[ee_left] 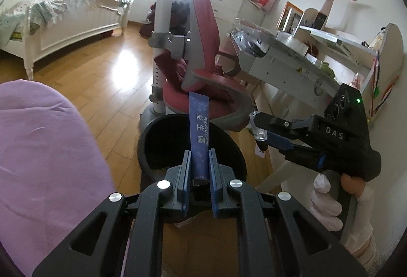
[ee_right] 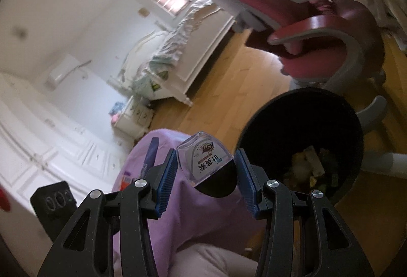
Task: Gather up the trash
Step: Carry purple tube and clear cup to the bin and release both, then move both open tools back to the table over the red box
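My left gripper [ee_left: 199, 152] is shut on a narrow blue sachet stick [ee_left: 198, 129], which stands upright over the near rim of a black trash bin [ee_left: 147, 132]. In the right wrist view my right gripper [ee_right: 206, 153] is shut on a small clear bottle with a black cap [ee_right: 206, 165]. It hangs just left of the bin [ee_right: 300, 114], which holds several scraps of trash. The left wrist view also shows the right gripper [ee_left: 259, 133] to the right of the bin, held by a gloved hand [ee_left: 328, 203]. The sachet [ee_right: 152, 152] shows in the right wrist view too.
A purple cloth [ee_left: 45, 150] fills the lower left, close to the bin. A red swivel chair [ee_left: 203, 48] stands right behind the bin, with a cluttered white desk [ee_left: 279, 53] to its right. A white bed [ee_left: 63, 17] stands across the wooden floor [ee_left: 101, 73].
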Demonstrator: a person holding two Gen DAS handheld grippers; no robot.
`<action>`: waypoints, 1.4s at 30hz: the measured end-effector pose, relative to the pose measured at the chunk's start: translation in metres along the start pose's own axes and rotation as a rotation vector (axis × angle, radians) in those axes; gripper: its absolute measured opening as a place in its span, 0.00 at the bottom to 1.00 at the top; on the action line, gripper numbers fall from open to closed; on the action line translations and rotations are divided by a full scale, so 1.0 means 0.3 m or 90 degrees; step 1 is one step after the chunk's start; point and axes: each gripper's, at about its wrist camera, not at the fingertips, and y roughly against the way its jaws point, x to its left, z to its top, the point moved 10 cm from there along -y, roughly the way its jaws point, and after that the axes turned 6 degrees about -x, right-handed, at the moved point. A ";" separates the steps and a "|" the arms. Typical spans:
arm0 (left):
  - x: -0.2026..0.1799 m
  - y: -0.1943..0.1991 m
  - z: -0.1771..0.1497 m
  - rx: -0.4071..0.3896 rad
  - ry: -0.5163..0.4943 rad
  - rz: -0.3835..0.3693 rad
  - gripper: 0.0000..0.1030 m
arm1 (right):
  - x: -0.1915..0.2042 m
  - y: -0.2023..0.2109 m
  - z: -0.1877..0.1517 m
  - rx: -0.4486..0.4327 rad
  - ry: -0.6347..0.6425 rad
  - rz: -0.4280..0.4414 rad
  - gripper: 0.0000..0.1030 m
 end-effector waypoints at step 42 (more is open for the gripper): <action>0.991 0.627 -0.070 -0.079 0.158 0.339 0.54 | 0.646 -0.510 -0.512 0.214 0.316 0.097 0.69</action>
